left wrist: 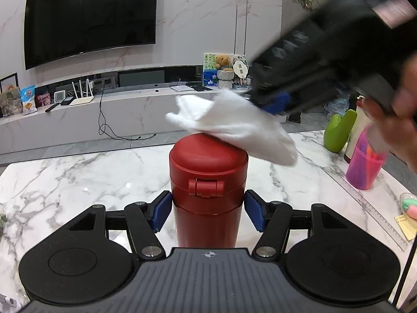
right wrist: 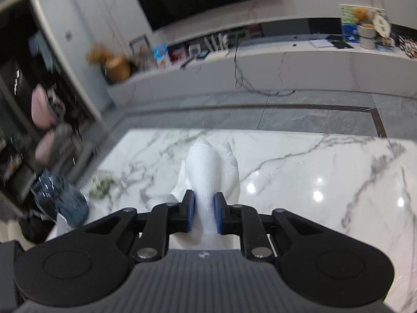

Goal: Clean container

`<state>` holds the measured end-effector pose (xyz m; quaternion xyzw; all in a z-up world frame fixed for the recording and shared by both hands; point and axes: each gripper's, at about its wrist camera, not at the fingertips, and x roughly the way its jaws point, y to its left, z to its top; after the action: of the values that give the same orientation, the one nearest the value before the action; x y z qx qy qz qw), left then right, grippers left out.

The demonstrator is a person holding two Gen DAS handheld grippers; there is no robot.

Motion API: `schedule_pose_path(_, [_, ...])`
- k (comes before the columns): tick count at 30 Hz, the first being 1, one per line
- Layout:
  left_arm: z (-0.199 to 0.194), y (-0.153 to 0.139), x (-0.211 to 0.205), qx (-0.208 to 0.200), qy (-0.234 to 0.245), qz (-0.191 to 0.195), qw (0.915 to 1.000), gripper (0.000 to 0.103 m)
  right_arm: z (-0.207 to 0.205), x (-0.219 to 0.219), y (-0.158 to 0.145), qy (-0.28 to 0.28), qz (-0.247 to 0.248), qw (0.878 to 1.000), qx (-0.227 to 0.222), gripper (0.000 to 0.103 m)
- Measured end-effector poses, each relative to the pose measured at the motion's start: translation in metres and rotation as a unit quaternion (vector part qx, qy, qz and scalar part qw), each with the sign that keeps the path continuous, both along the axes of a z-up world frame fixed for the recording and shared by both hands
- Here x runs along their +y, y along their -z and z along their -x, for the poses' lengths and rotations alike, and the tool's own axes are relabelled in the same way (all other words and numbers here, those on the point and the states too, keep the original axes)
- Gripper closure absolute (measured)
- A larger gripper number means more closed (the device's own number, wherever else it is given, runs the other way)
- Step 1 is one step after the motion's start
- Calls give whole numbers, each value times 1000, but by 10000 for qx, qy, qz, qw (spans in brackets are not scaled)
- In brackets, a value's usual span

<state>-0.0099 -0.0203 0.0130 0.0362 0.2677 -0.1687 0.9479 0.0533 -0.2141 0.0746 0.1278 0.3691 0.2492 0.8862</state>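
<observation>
While the upright red flask (left wrist: 208, 190) sits clamped in the left gripper (left wrist: 208, 210), the right gripper (right wrist: 204, 212) pinches a white cloth (left wrist: 234, 127) touching its lid.

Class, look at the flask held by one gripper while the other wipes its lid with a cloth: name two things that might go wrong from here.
1. The left gripper grips the flask only by its blue pads, just below the lid; a sideways push from the cloth might tilt or twist it on the glossy table.
2. The right gripper pinches only a narrow fold of cloth, so it may slip out mid-wipe.
</observation>
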Motion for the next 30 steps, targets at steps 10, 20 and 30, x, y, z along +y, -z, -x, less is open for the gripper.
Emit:
schedule_pose_path(10, [-1, -2, -2, 99, 215, -280, 9993, 44, 42, -26, 45, 506, -1412, 9880, -357, 82])
schedule_pose_path(20, [-2, 4, -1, 29, 627, -693, 9956, 44, 27, -39, 76, 508, -1481, 9872, 300, 84])
schedule_pose_path(30, [1, 6, -4, 37, 644, -725, 9953, 44, 25, -24, 108, 393, -787, 9934, 739, 87])
